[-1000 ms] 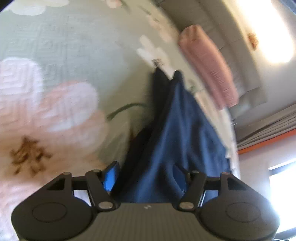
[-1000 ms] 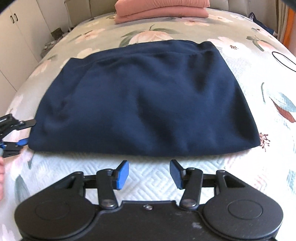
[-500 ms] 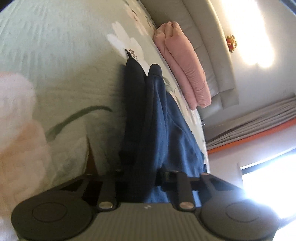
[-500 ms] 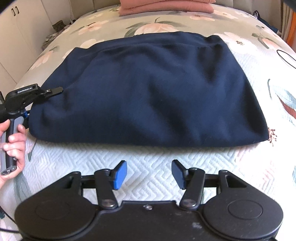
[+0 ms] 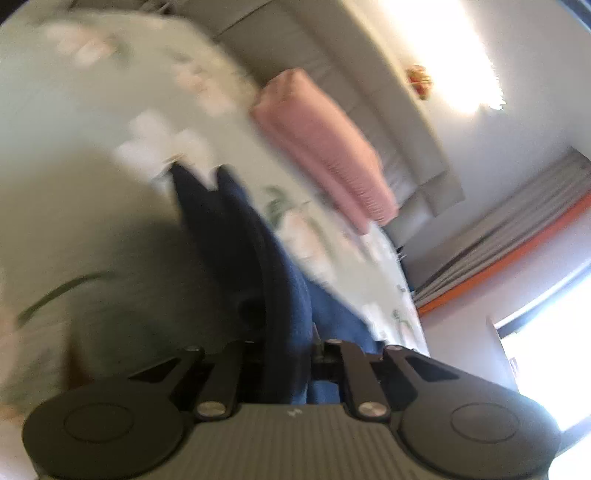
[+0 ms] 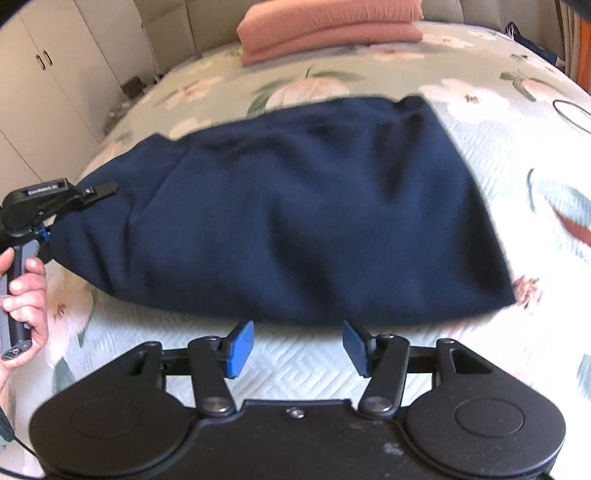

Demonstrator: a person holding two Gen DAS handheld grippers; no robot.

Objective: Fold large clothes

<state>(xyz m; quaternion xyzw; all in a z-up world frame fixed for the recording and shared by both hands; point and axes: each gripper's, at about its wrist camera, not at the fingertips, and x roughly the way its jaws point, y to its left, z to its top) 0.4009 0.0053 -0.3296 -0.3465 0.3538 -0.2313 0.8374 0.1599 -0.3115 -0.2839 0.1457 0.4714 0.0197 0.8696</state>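
Note:
A large navy blue garment [image 6: 295, 221] lies spread on the floral bedspread [image 6: 517, 140]. My left gripper [image 5: 286, 347] is shut on the garment's left edge [image 5: 280, 295] and lifts it off the bed; it shows in the right wrist view [image 6: 48, 206], held by a hand. My right gripper [image 6: 297, 345] is open and empty, hovering just in front of the garment's near edge, blue pads [image 6: 240, 349] apart.
A folded pink blanket [image 6: 325, 29] lies at the head of the bed by a grey headboard [image 5: 369, 110]. White cupboards [image 6: 48, 92] stand to the left. Curtains and a bright window [image 5: 535, 258] are on the right side.
My left gripper closed on the garment's left edge and has raised it, bunching that side. My right gripper stayed open and moved closer to the near edge.

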